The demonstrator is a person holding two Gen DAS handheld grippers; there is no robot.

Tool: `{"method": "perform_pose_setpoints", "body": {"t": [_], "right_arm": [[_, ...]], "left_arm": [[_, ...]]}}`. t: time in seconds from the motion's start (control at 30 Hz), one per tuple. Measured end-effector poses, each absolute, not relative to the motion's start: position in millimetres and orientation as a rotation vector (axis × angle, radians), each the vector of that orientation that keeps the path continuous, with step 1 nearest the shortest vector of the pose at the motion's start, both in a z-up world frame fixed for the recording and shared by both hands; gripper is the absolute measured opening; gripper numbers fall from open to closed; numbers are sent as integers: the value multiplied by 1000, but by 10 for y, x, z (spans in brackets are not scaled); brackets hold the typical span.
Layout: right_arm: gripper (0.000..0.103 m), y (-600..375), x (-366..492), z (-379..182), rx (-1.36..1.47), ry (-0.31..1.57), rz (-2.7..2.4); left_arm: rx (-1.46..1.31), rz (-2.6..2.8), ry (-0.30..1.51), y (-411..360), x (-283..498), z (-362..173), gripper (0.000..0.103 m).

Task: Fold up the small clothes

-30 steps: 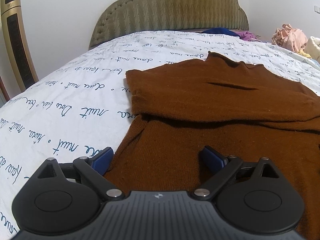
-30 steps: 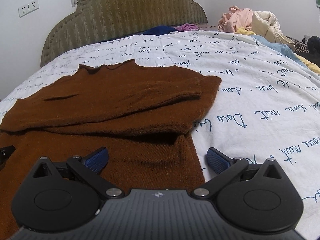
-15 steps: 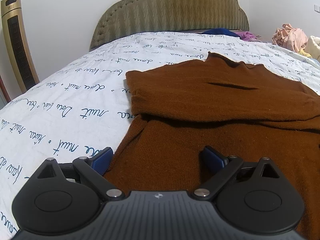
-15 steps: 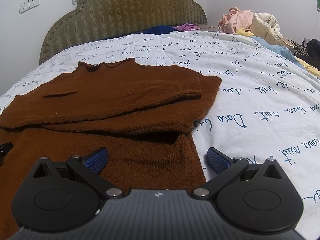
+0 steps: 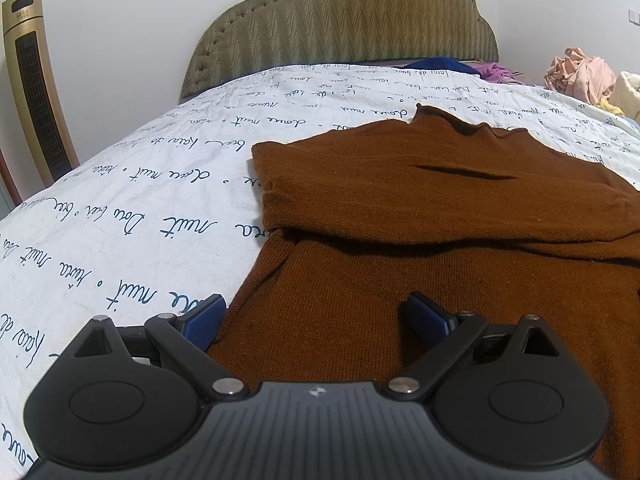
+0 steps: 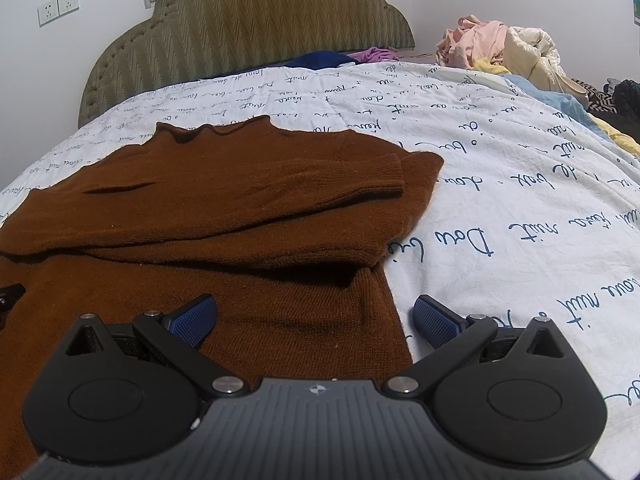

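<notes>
A brown knit sweater [image 5: 440, 216] [image 6: 224, 208] lies flat on the bed, both sleeves folded across its chest and the collar toward the headboard. My left gripper [image 5: 316, 320] is open over the sweater's lower left edge, one blue pad on the sheet side, the other above the knit. My right gripper [image 6: 316, 320] is open too, straddling the lower right edge. A sliver of the left gripper [image 6: 10, 294] shows at the left border of the right wrist view. Neither gripper holds any cloth.
The bed has a white sheet with blue script [image 5: 132, 216] and a green padded headboard [image 5: 352, 20]. A pile of clothes [image 6: 500, 48] lies at the far right corner. A gold tower appliance [image 5: 36, 92] stands left of the bed.
Both cameras drifted slightly back and down along the sweater; the headboard sits a little higher in view. The jaws stayed open and the sweater did not move.
</notes>
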State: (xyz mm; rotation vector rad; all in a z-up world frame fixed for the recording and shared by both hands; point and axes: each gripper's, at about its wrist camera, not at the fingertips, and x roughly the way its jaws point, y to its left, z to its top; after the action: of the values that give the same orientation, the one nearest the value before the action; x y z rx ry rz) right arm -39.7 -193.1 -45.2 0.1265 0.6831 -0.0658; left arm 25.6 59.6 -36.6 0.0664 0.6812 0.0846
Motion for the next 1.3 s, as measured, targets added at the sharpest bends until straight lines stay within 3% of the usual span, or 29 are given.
{"method": "perform_pose_setpoints", "body": {"t": [1.3], "right_arm": [[103,-1875,-400,-470,98,702,-88]], "left_arm": [[78,108,667,574,230,-365,103]]}}
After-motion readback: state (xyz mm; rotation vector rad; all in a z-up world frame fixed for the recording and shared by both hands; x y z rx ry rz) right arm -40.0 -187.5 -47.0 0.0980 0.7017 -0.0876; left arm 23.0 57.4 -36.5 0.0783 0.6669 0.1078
